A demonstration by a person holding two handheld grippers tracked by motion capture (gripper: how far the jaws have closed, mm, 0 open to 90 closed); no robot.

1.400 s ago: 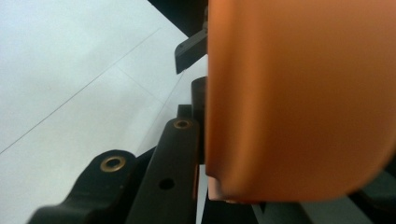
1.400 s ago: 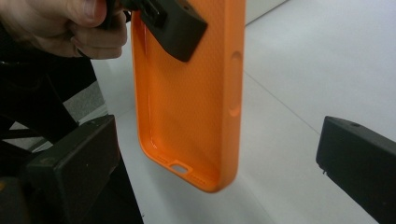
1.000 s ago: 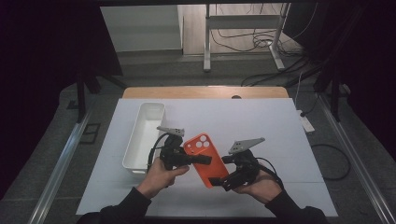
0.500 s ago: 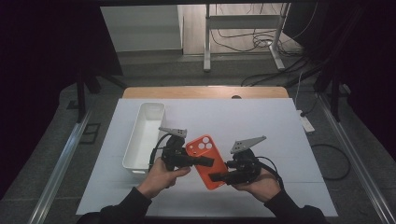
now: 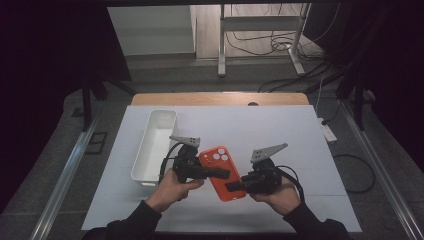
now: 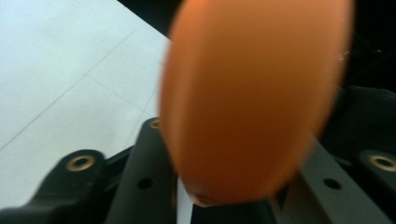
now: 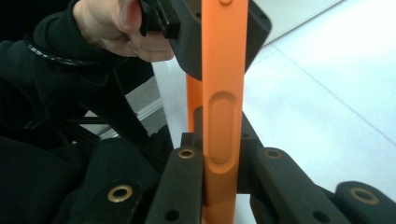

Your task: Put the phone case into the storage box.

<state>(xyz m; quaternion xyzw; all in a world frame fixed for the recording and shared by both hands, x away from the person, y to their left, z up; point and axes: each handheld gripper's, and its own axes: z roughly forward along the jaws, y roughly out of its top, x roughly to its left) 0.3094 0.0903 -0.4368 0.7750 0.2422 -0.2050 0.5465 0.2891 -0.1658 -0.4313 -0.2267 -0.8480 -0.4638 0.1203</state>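
An orange phone case (image 5: pixel 217 159) hangs just above the white tabletop between my two grippers, camera cutouts facing up. My left gripper (image 5: pixel 225 174) comes at it from the left. Its jaws have just been opening, and the case (image 6: pixel 252 102) lies loosely between them, close and blurred. From the right, my right gripper (image 5: pixel 229 187) takes the case's lower end. Its jaws have just been closing and now press on both faces of the case (image 7: pixel 224 93), seen edge-on with its side button. The left gripper (image 7: pixel 219 28) and the hand (image 7: pixel 116 28) holding it show behind.
An empty white rectangular bin (image 5: pixel 155 145) stands just left of the left hand, its long side running away from me. A white sheet (image 5: pixel 280 130) covers the table, with a wooden edge (image 5: pixel 220 98) at the far end. Cables and a metal stand lie on the floor beyond.
The right gripper has closed onto the case's lower end. The case has tilted a little and sits slightly lower. Both hands have stayed in place.
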